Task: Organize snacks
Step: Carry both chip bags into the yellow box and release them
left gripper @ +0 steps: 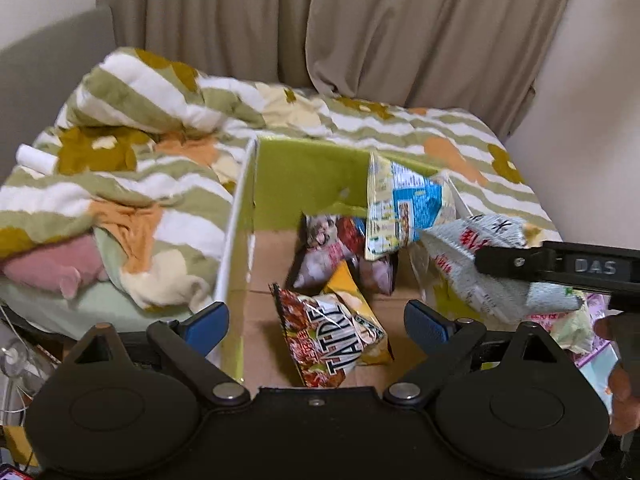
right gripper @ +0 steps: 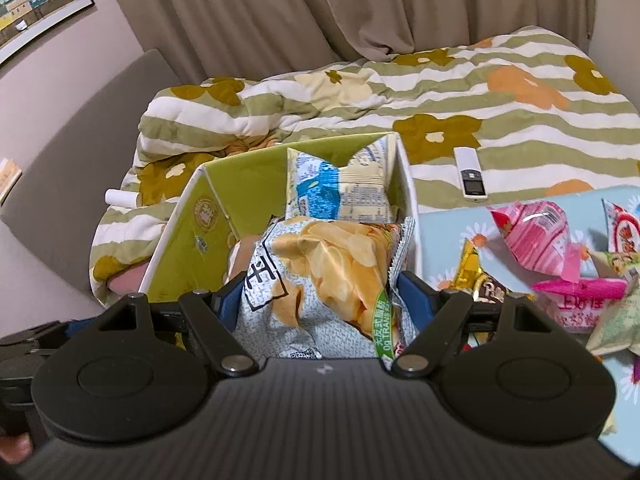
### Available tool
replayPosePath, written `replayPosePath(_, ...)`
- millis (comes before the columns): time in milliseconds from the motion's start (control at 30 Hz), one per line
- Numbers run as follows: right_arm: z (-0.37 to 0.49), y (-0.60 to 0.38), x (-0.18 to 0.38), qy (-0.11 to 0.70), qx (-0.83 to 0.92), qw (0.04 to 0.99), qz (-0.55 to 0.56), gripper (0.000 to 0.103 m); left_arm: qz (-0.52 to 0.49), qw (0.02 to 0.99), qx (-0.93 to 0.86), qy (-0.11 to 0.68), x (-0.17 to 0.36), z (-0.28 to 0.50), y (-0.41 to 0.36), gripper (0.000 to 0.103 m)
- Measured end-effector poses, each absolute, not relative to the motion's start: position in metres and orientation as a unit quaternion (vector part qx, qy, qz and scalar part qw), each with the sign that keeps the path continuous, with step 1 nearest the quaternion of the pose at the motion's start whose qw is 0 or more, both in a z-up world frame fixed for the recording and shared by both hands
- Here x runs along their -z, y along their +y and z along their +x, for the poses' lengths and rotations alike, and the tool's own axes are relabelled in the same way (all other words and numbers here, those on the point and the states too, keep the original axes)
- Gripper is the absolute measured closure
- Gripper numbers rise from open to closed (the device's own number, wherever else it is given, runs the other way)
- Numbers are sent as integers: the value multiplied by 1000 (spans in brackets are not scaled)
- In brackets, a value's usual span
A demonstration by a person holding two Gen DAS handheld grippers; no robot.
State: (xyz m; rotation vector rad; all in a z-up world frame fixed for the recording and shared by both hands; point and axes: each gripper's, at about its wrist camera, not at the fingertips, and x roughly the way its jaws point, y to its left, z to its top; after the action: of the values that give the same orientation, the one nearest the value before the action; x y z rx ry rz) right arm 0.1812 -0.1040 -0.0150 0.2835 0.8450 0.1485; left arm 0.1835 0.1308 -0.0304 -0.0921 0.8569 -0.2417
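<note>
A green-lined cardboard box (left gripper: 304, 172) stands on the bed and also shows in the right wrist view (right gripper: 240, 188). Inside it lie a red "TATRE" bag (left gripper: 320, 336), a yellow bag (left gripper: 352, 300), a dark brown bag (left gripper: 324, 252) and a blue-and-white bag (left gripper: 404, 208), also seen in the right wrist view (right gripper: 340, 188). My left gripper (left gripper: 316, 320) is open and empty above the box's near edge. My right gripper (right gripper: 324, 296) is shut on a grey chip bag (right gripper: 320, 276), held over the box's right side; the bag also shows in the left wrist view (left gripper: 472, 264).
Several loose snack bags, among them a pink one (right gripper: 536, 240), lie on a light blue daisy-print surface (right gripper: 444, 232) right of the box. A white remote (right gripper: 470, 174) lies on the striped floral duvet (right gripper: 480, 92). Curtains hang behind.
</note>
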Motion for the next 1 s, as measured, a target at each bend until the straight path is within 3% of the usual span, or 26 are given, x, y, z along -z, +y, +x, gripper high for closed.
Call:
replayPosePath(167, 191, -102, 17, 408, -83, 898, 142, 8, -54, 907, 108, 403, 21, 183, 134, 7)
replayPosePath(233, 197, -99, 22, 415, -79, 897, 134, 0, -51, 909, 102, 400, 20, 184, 132, 7)
replayPosePath(1000, 168, -111, 17, 379, -76, 915, 114, 0, -38, 917, 95, 386, 14, 167, 120, 7)
